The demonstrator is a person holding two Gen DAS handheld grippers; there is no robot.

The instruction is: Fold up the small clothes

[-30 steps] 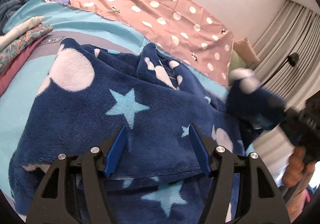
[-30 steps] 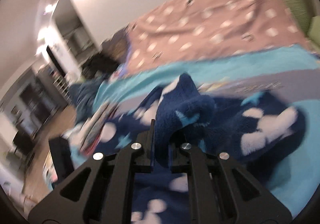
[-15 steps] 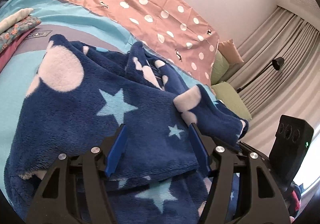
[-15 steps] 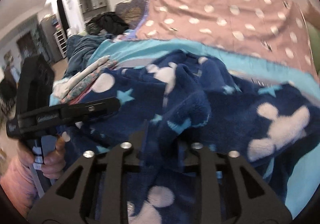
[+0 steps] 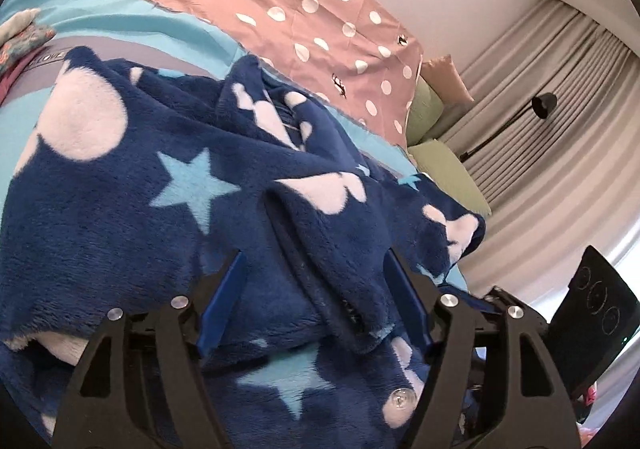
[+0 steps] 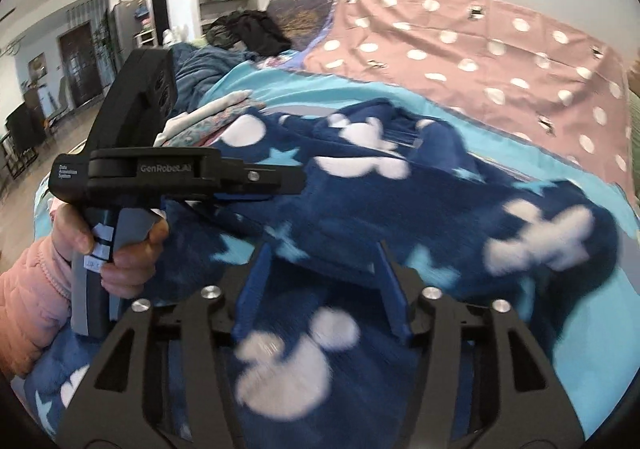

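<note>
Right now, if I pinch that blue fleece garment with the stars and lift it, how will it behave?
The blue fleece garment will probably flop and drape, since it lies in soft folds. Its plush pile looks grippy, not slippery. Its loose sleeve would likely dangle.

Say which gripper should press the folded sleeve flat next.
Probably the left gripper: the folded sleeve lies right between its opening fingers, untouched. The right gripper is opening over the garment's body.
</note>
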